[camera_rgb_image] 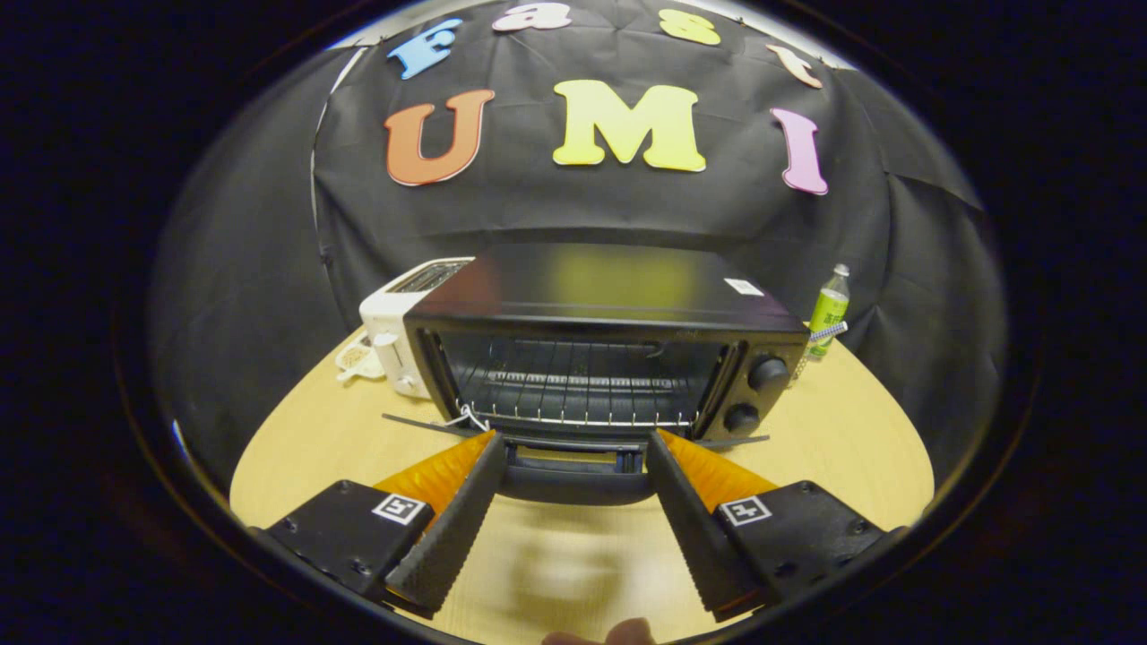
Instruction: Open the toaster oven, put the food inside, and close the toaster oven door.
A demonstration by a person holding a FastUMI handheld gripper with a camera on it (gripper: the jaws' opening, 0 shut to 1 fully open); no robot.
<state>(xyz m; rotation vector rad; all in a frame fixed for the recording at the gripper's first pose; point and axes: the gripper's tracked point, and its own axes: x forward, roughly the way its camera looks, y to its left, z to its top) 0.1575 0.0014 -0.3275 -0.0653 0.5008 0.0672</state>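
Two fingers spread wide in front of an open toaster oven.

The gripper (573, 439) has its fingers apart, holding nothing; their tips sit low in the middle of the frame, either side of the handle (573, 479) of the door (573, 443), which is folded down flat toward the camera. The toaster oven (600, 349) fills the centre, its wire rack (573, 394) bare inside, two round knobs (766, 374) on its right panel. A small white sticker (744, 287) lies on its top, too small to read. Left of centre, a white toaster (399, 327) stands just behind the oven's corner, with a small dish (354, 358) beside it. Right of centre stands a green bottle (829, 309), its label unreadable. All rest on a light wooden table (833, 430). At the bottom edge, a fingertip (627, 634) shows.
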